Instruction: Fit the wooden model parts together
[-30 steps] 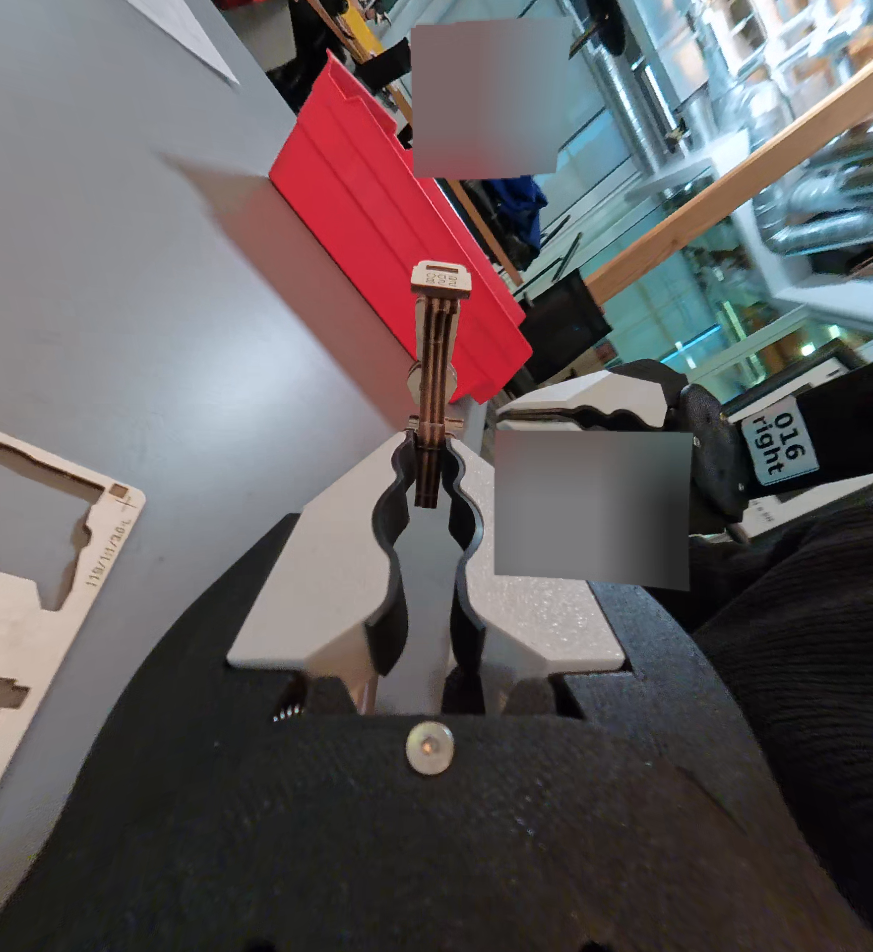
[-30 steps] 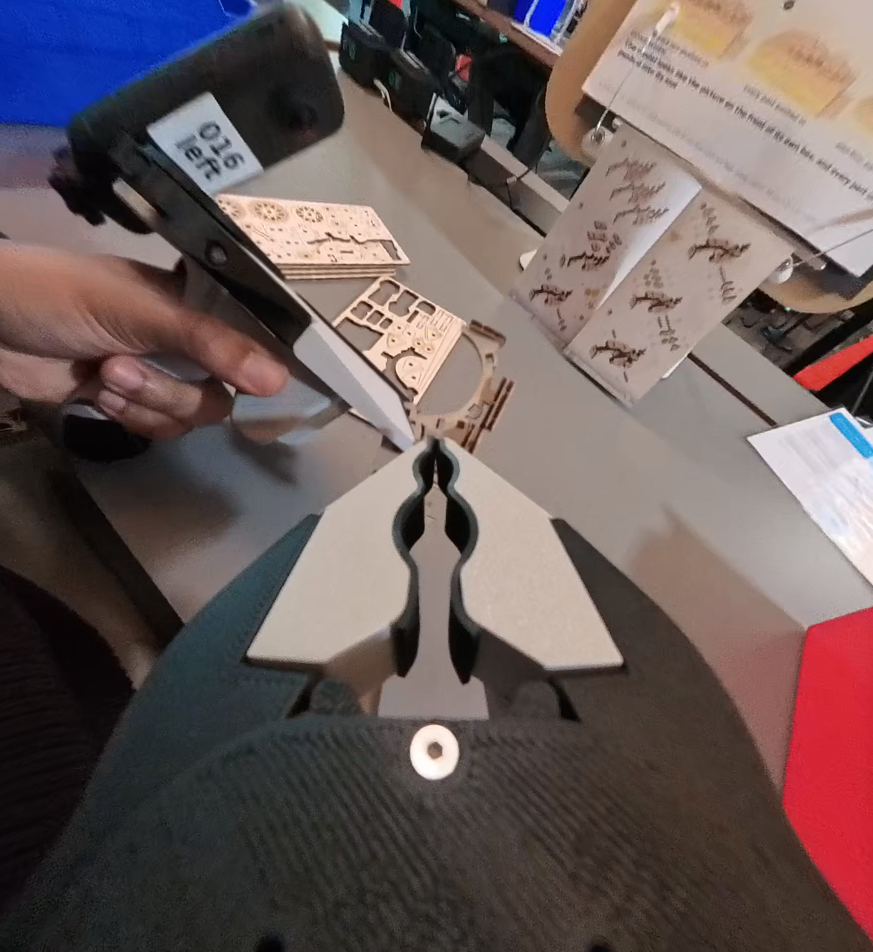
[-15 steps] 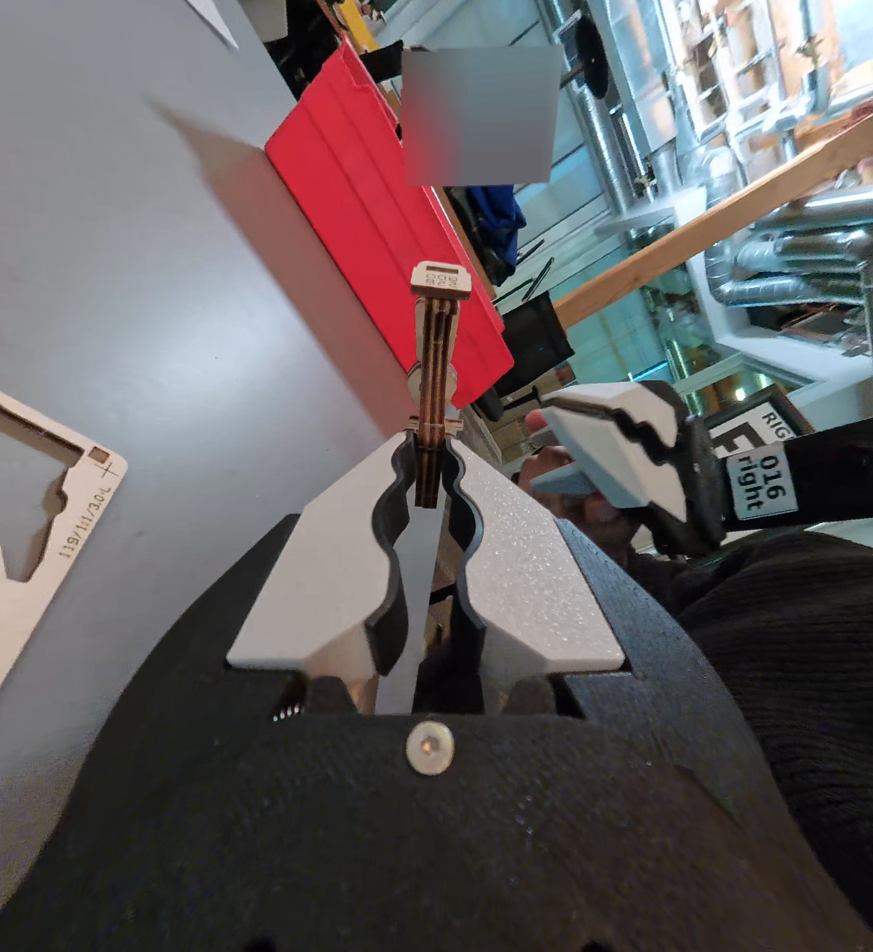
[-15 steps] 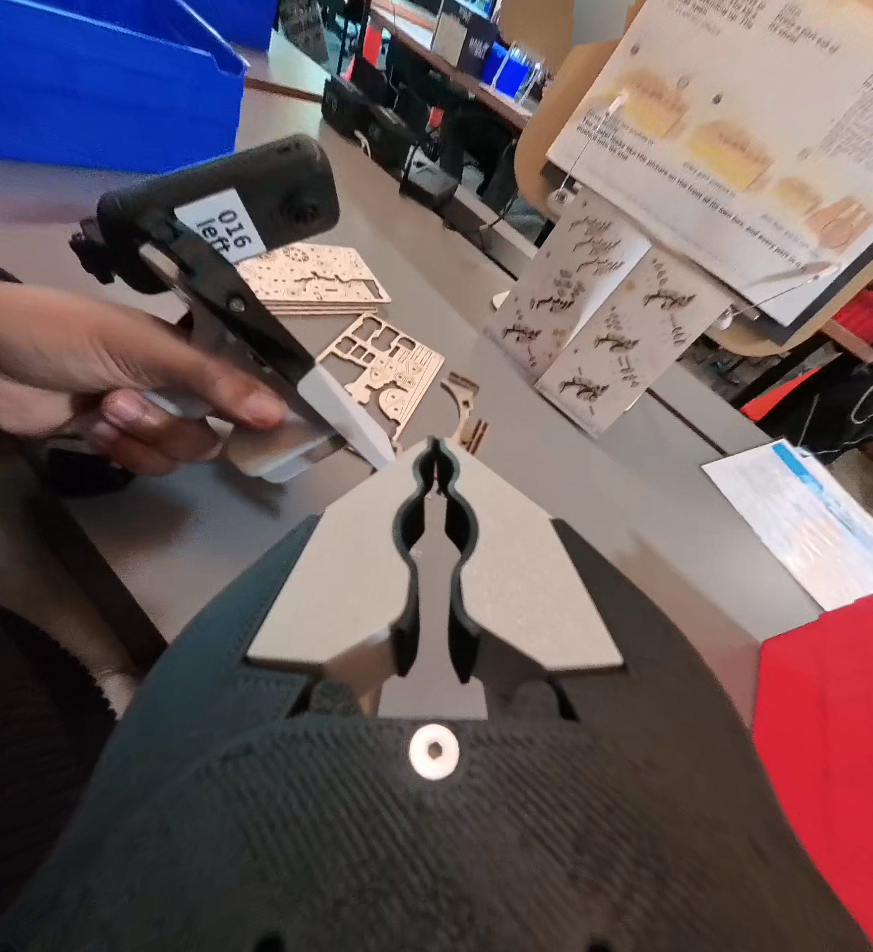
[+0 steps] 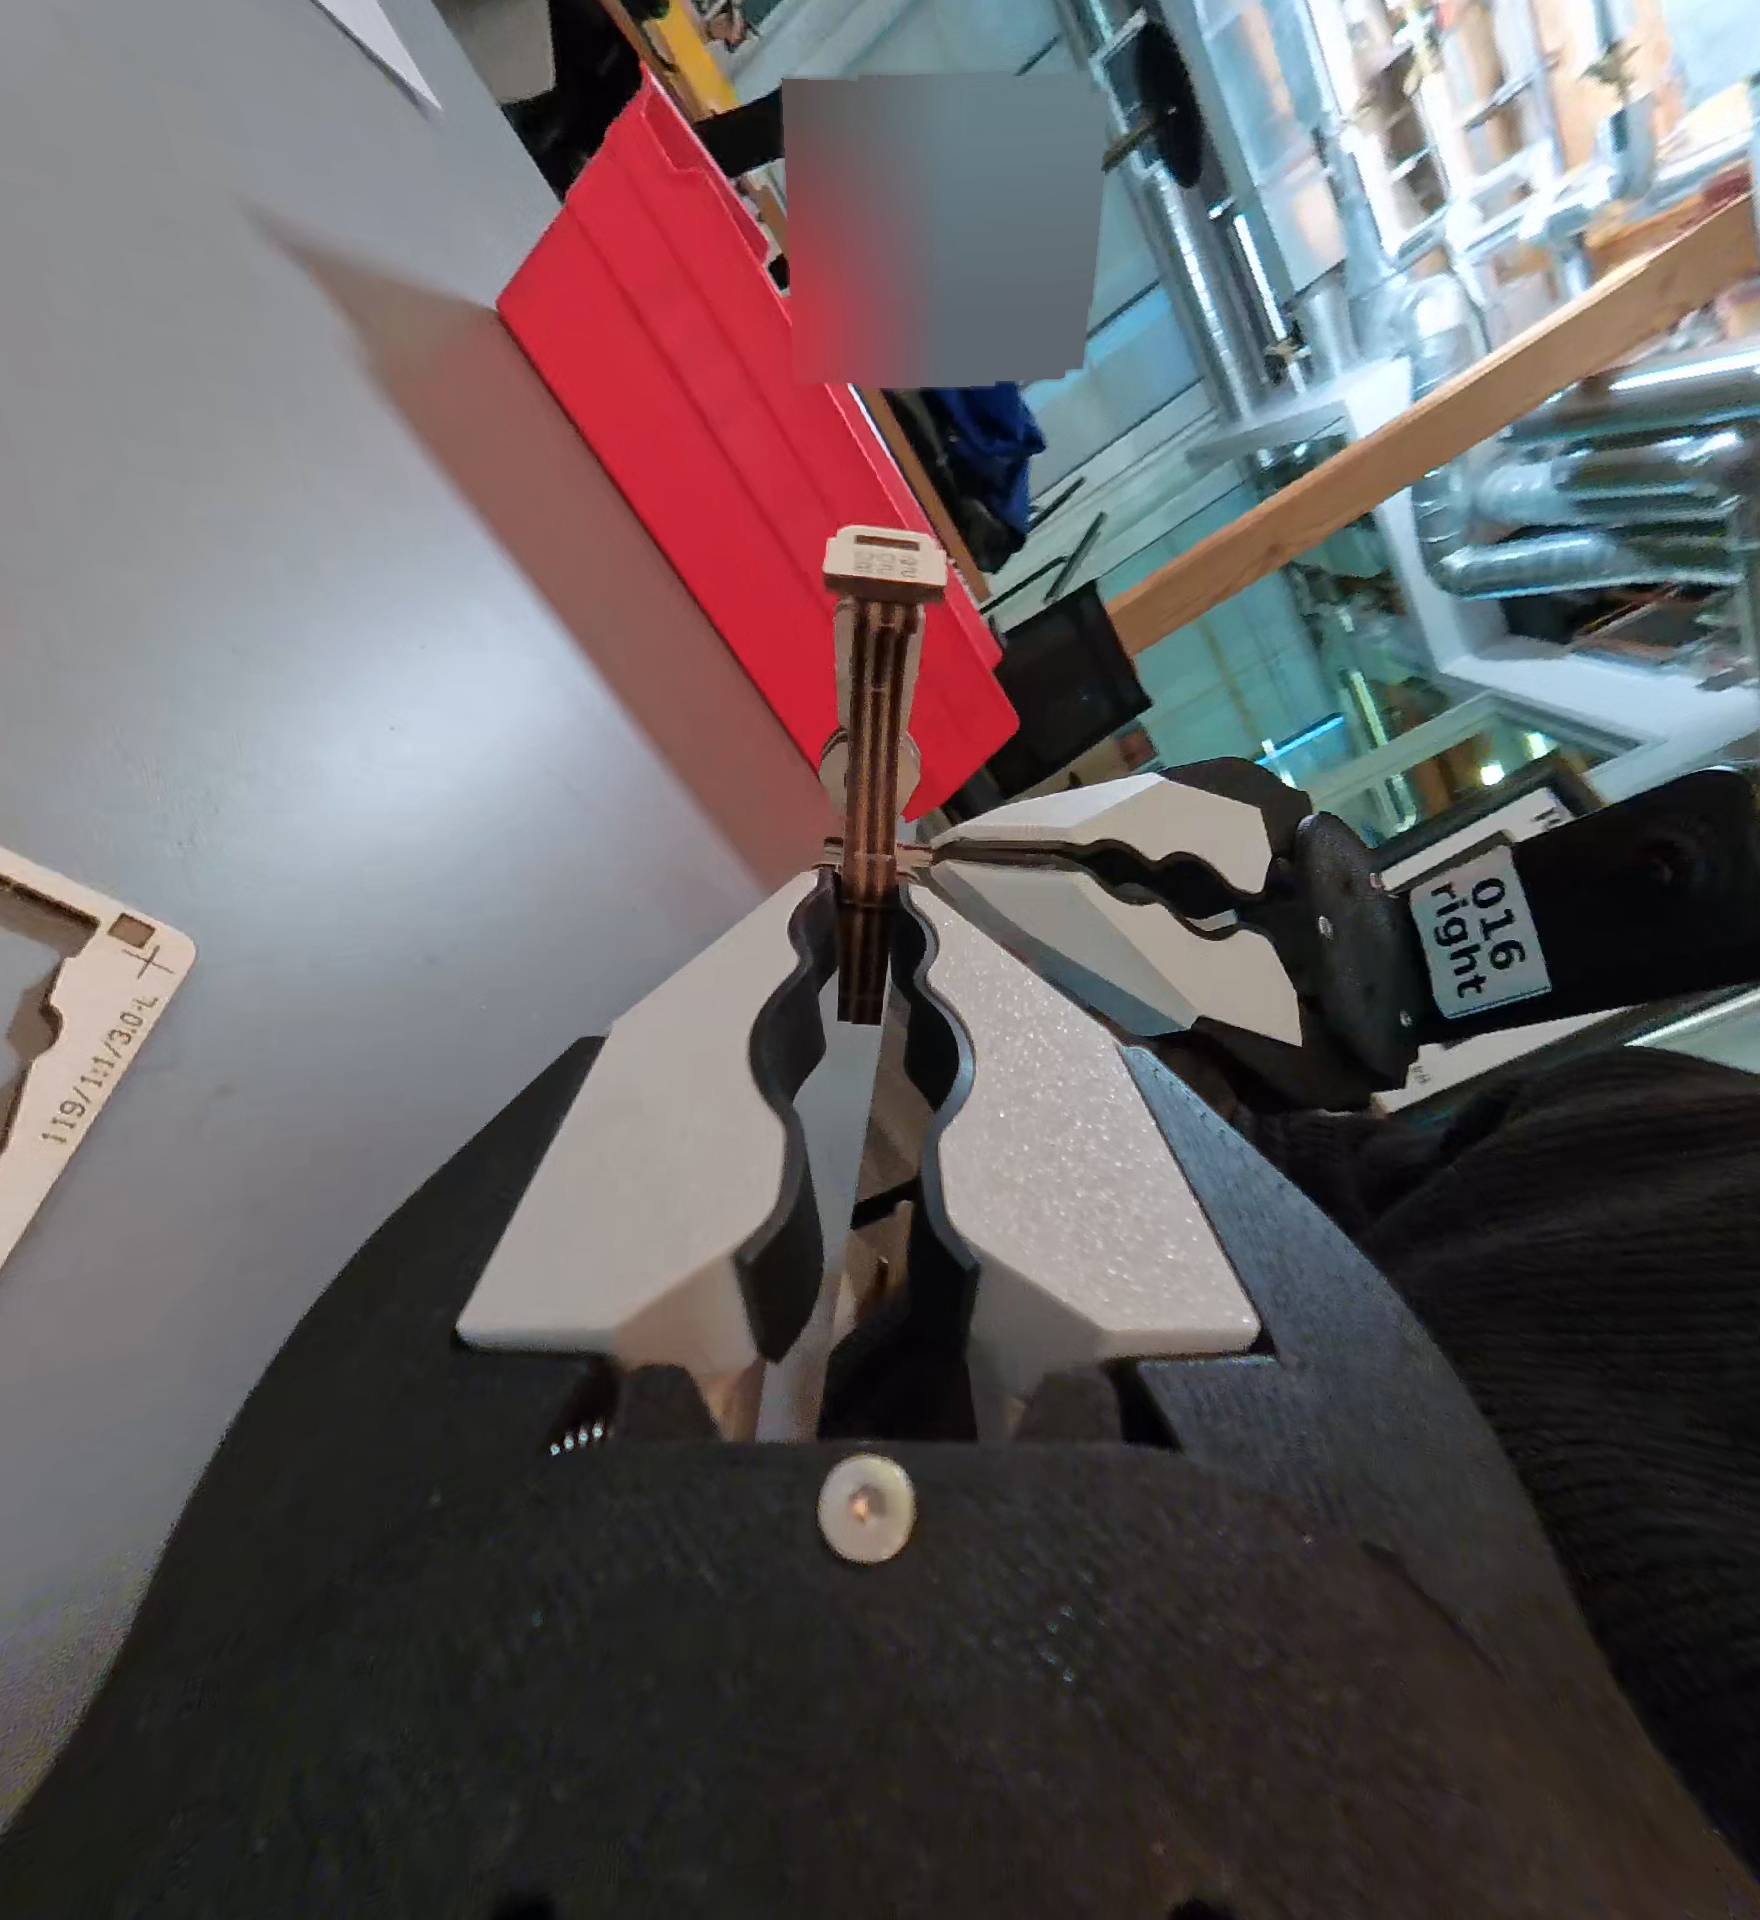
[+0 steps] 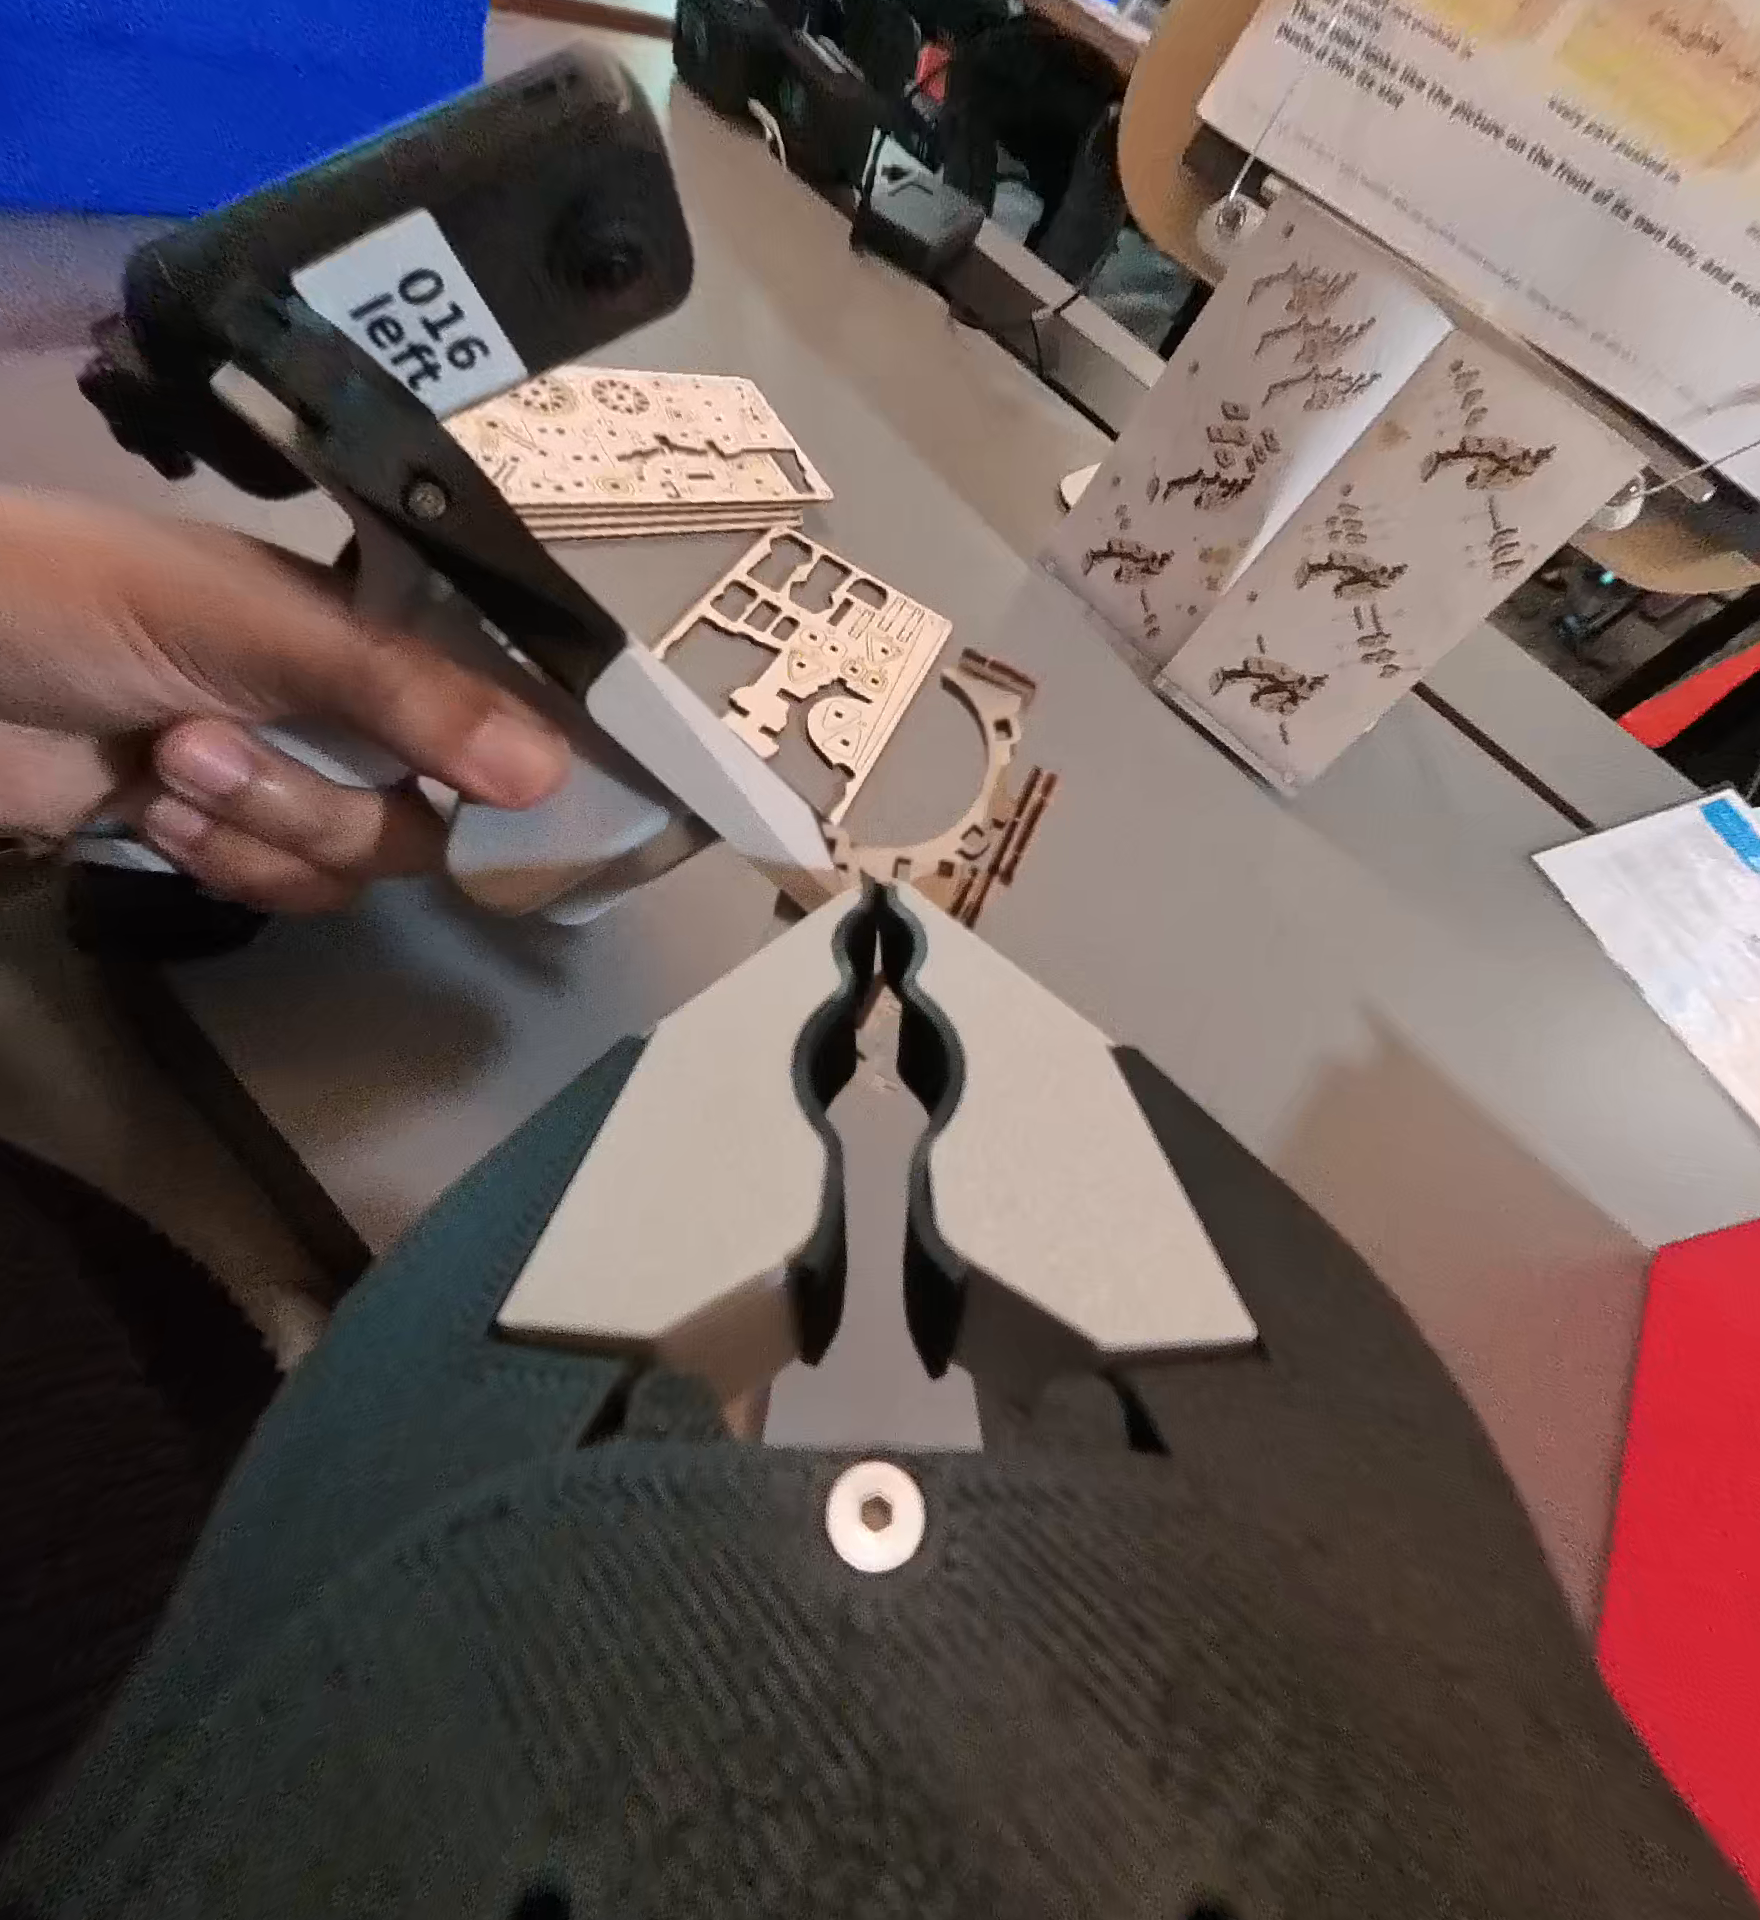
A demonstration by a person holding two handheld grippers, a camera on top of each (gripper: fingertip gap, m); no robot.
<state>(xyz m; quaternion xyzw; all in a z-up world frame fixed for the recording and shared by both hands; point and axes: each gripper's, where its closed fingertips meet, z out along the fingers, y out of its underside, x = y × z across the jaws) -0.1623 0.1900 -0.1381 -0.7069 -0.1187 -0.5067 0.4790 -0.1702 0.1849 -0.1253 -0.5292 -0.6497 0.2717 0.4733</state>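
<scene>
Materials, as I see them: wooden part of layered plywood with dark burnt edges; left gripper with grainy matt grey fingers, black ribbed plastic body and a shiny metal screw. Table smooth matt grey. Bin glossy red plastic. Pale wooden sheets, matt.

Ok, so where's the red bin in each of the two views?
Left wrist view: the red bin is upper centre, behind the wooden part held in the left claw.
Right wrist view: it is cut off at the lower right edge.
Shared landmark: the grey table it stands on.
</scene>
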